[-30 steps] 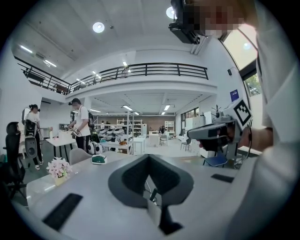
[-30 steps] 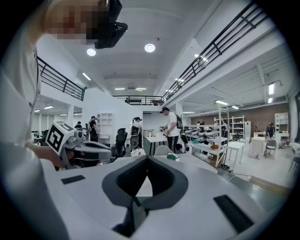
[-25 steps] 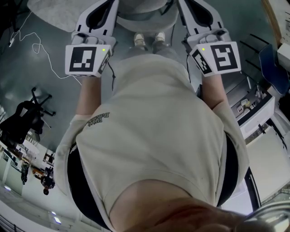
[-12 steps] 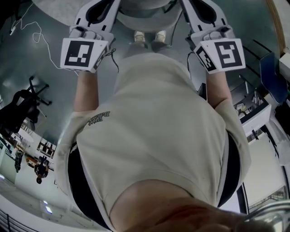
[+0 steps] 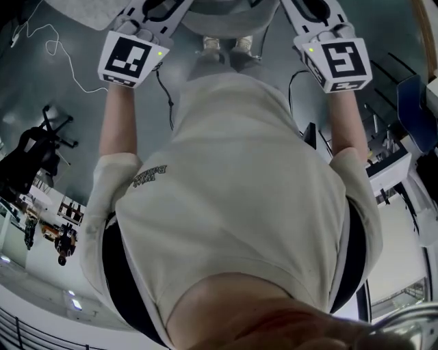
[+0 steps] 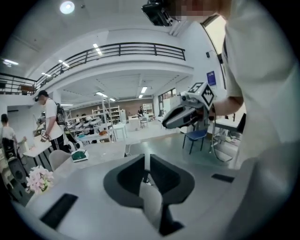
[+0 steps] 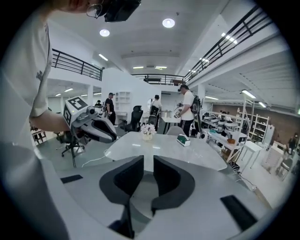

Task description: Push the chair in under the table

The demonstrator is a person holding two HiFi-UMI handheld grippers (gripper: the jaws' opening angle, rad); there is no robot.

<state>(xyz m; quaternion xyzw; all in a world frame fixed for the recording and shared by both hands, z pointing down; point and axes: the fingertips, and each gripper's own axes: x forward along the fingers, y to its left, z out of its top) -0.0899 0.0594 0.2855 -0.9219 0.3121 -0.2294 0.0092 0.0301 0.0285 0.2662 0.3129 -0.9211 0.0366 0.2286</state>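
Approach step: chair (image 5: 217, 15) at 12 o'clock. Left gripper (image 6: 146, 163) fingers pressed together, right gripper (image 7: 144, 169) fingers just cracked open, nothing between. Next: plant both on it, shove toward the surface (image 7: 157, 149).

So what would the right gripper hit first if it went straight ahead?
Most likely the grey table: its near edge lies just beyond the right gripper, whose empty jaws have just been opening.

The head view's top edge cuts off most of the grey rounded chair back (image 5: 217, 17), the person's beige T-shirt (image 5: 233, 205) hides much of the grey floor (image 5: 55, 102), and items on the distant white shelves (image 7: 255, 124) are too small to tell.
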